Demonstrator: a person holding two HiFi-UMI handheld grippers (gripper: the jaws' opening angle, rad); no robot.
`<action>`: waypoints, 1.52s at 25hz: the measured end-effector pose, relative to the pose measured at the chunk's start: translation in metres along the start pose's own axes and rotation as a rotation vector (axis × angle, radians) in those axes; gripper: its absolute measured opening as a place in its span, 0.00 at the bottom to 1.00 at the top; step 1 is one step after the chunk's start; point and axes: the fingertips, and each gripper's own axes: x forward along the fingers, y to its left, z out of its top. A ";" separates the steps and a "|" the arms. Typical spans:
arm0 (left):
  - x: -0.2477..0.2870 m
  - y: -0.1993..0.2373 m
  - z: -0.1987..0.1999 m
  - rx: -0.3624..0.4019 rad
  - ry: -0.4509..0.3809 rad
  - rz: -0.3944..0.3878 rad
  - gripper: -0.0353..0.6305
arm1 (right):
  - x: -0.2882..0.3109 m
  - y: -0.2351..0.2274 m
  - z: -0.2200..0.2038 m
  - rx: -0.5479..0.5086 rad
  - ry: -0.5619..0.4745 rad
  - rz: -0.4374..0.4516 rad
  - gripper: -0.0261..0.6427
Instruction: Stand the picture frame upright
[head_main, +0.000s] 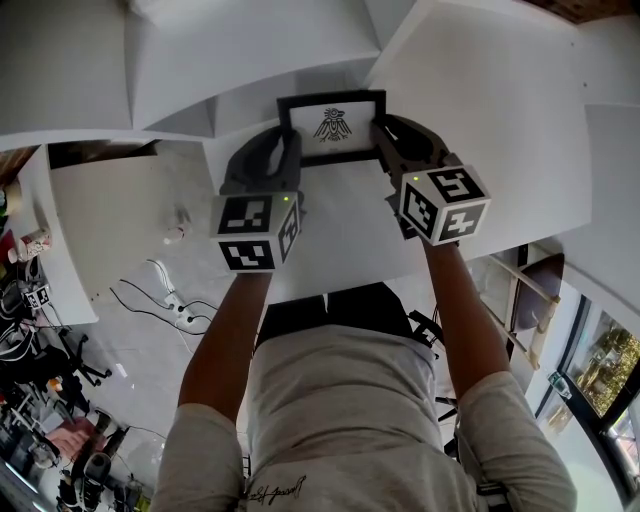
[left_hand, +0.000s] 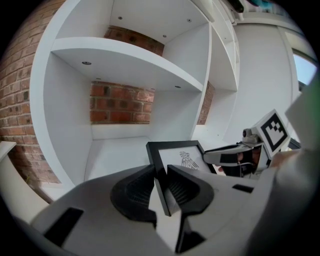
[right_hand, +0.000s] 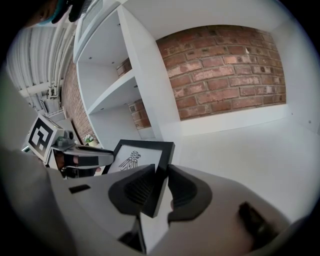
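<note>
The person has both bare forearms (head_main: 225, 340) stretched forward from the chest, roughly level with each other, one tool in each fist and the wrists turned so the jaws point ahead into the white shelf (head_main: 480, 120).

The left gripper (head_main: 292, 150) is clamped on the left side bar of the black frame (head_main: 332, 125); its own view shows that bar running straight between the two pads, pinched on both faces. The right gripper (head_main: 383, 135) grips the opposite side bar the same way, with the bar's edge caught between its pads.

So the frame hangs between the two grippers, at the far end of the shelf board, its bird print facing the person and its top leaning away. Whether its lower edge touches the board I cannot tell. A brick wall (right_hand: 225, 70) shows behind the shelf.
</note>
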 end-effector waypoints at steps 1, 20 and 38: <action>0.001 0.000 0.000 0.000 0.002 0.000 0.19 | 0.001 0.000 0.000 -0.002 0.002 0.000 0.18; 0.025 0.011 -0.016 0.012 0.078 0.027 0.17 | 0.021 -0.015 -0.017 -0.010 0.037 -0.052 0.17; 0.033 0.020 -0.015 0.031 0.084 0.071 0.16 | 0.029 -0.016 -0.007 -0.061 0.041 -0.096 0.15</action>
